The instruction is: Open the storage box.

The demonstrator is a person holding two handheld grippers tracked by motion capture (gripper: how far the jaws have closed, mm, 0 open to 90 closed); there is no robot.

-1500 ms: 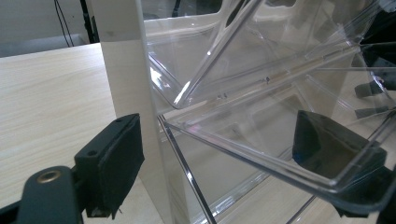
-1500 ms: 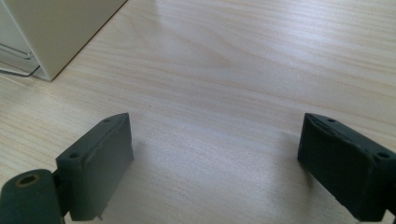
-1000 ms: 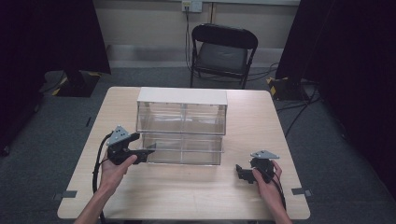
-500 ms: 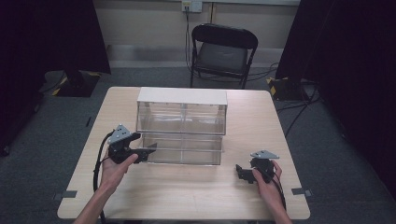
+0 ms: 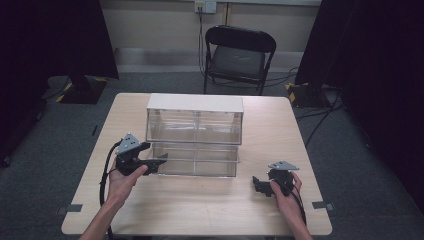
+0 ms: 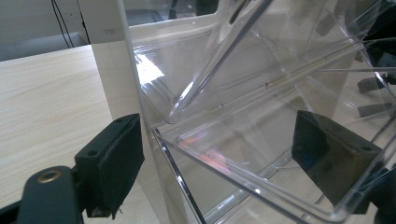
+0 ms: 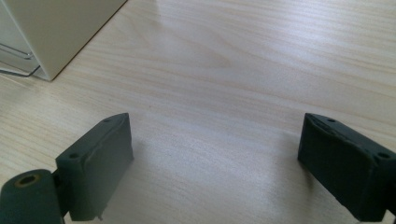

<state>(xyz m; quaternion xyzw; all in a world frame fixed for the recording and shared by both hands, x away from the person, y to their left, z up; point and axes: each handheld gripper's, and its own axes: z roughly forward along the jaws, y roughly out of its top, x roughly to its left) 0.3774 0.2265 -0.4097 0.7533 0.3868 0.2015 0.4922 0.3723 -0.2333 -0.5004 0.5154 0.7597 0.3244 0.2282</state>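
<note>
A clear plastic drawer cabinet (image 5: 195,103) with a white top stands mid-table. Its lower drawer (image 5: 197,161) is pulled out toward me. My left gripper (image 5: 159,162) is at the drawer's left front corner. In the left gripper view it (image 6: 219,163) is open, with one jaw outside the clear drawer wall (image 6: 187,186) and the other seen through the plastic inside. My right gripper (image 5: 256,184) rests low over the table at the right, apart from the cabinet. In the right gripper view it (image 7: 219,163) is open, with bare wood between its jaws.
The light wooden table (image 5: 200,215) has free room in front of the drawer and on both sides. The cabinet's white side (image 7: 56,28) is at the upper left of the right gripper view. A black folding chair (image 5: 237,55) stands behind the table, and cables lie on the floor.
</note>
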